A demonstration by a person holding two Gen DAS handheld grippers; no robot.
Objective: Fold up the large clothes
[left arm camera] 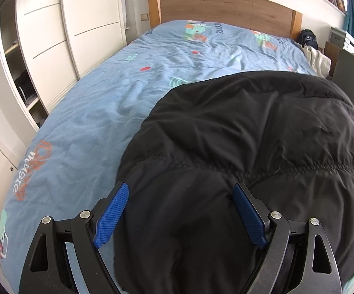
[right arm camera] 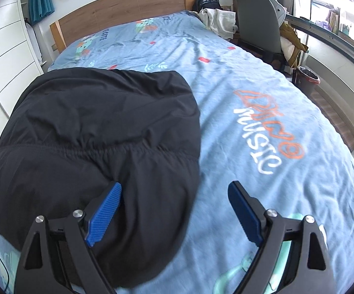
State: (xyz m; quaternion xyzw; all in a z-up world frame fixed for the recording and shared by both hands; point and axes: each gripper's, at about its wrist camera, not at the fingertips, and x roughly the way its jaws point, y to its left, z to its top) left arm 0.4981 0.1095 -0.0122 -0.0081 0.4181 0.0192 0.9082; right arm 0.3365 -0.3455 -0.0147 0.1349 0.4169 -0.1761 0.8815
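A black quilted puffer jacket lies folded in a bulky heap on the blue printed bedspread. It also shows in the right wrist view. My left gripper is open, its blue pads spread over the jacket's near left part, holding nothing. My right gripper is open too; its left fingertip is over the jacket's near right edge and its right one over bare bedspread.
A white wardrobe runs along the bed's left side. A wooden headboard is at the far end. A grey chair, a pile of pale clothes, a black bag and a bin stand to the right.
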